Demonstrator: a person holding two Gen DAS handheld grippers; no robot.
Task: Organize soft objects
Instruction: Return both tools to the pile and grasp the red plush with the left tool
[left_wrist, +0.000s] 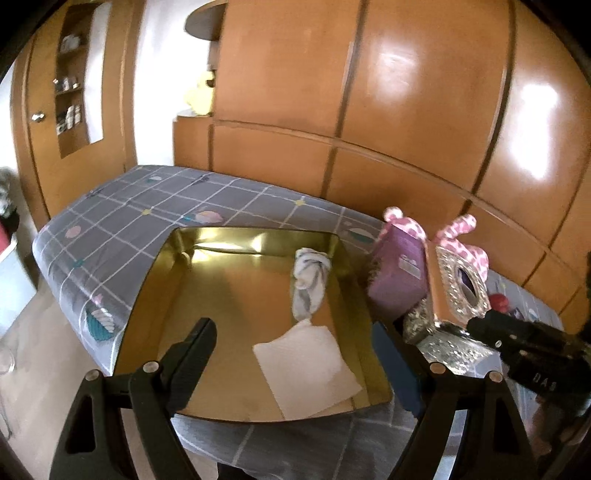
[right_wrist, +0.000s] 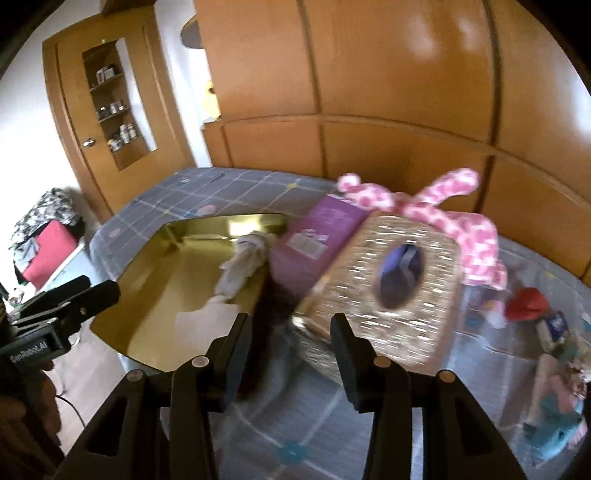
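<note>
A gold tray lies on the bed; it also shows in the right wrist view. Inside it lie a knotted white-grey cloth and a folded white napkin. My left gripper hangs open and empty over the tray's near end. My right gripper is open just in front of a glittery tissue box, which stands tilted beside the tray. A purple box and a pink spotted plush lie behind it.
The bed carries a grey checked sheet against a wooden wardrobe wall. A red soft item and teal and pink soft toys lie at the right. A floor gap runs along the bed's left side.
</note>
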